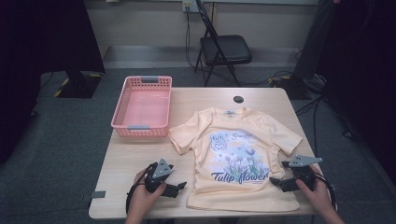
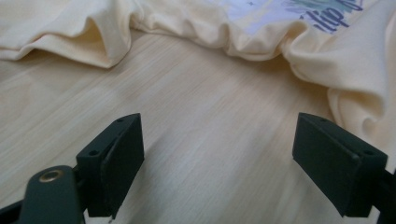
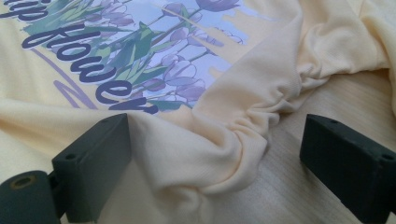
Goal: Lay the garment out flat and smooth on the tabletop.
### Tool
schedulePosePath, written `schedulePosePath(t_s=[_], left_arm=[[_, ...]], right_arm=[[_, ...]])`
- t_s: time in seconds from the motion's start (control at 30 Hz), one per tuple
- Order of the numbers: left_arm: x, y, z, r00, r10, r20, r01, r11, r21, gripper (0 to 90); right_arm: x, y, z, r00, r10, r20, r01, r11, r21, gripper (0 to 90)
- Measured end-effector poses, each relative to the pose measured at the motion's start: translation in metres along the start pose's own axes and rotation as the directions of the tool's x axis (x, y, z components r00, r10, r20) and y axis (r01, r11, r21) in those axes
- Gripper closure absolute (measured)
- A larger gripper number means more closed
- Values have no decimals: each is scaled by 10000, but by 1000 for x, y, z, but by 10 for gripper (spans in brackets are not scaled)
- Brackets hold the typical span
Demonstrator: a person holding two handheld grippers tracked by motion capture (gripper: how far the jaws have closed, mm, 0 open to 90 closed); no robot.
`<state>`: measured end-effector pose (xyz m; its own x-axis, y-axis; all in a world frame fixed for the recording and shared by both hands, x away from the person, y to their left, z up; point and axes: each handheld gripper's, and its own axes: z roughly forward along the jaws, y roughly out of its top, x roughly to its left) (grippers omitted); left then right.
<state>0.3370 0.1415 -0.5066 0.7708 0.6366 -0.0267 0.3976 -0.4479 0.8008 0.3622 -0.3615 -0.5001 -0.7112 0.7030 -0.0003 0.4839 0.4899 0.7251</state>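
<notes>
Pale yellow T-shirt (image 1: 236, 154) spread face up on the wooden table (image 1: 135, 156), collar toward the far edge, hem toward the person; printed on the chest, a blue panel with purple tulips and dark lettering. Right of the middle of the table, with its right sleeve near the table's right edge and its left sleeve just in front of the pink basket (image 1: 142, 106). Basket standing on the far left part of the table, apart from the shirt's body, close to the sleeve tip. Left gripper (image 1: 180, 187) held low over bare wood just left of the shirt's lower left side, jaws spread wide, nothing between them; in the left gripper view, only tabletop between the jaws, with the rumpled side of the shirt (image 2: 261, 39) lying beyond and to the right, not touched. Right gripper (image 1: 276, 182) at the shirt's lower right side, jaws also spread wide and not clamped; in the right gripper view, a bunched fold of the yellow cloth (image 3: 224, 149) lying between them, pressed up against the left jaw, with bare wood between the fold and the right jaw. Beyond the table, a black folding chair (image 1: 223, 49) on the grey floor, and cables trailing at the right.
</notes>
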Motion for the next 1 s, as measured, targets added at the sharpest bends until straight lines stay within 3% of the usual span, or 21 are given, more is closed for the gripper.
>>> schedulePosePath(t_s=[0.43, 1.0], left_arm=[[8, -8, -2, 9997, 221, -108, -224, 9995, -201, 158], [8, -9, -3, 9997, 206, -161, -209, 9996, -194, 156]], right_arm=[[0, 0, 0, 10000, -15, -7, 15, 10000, 12, 73], [0, 0, 0, 10000, -12, -5, 12, 10000, 15, 72]])
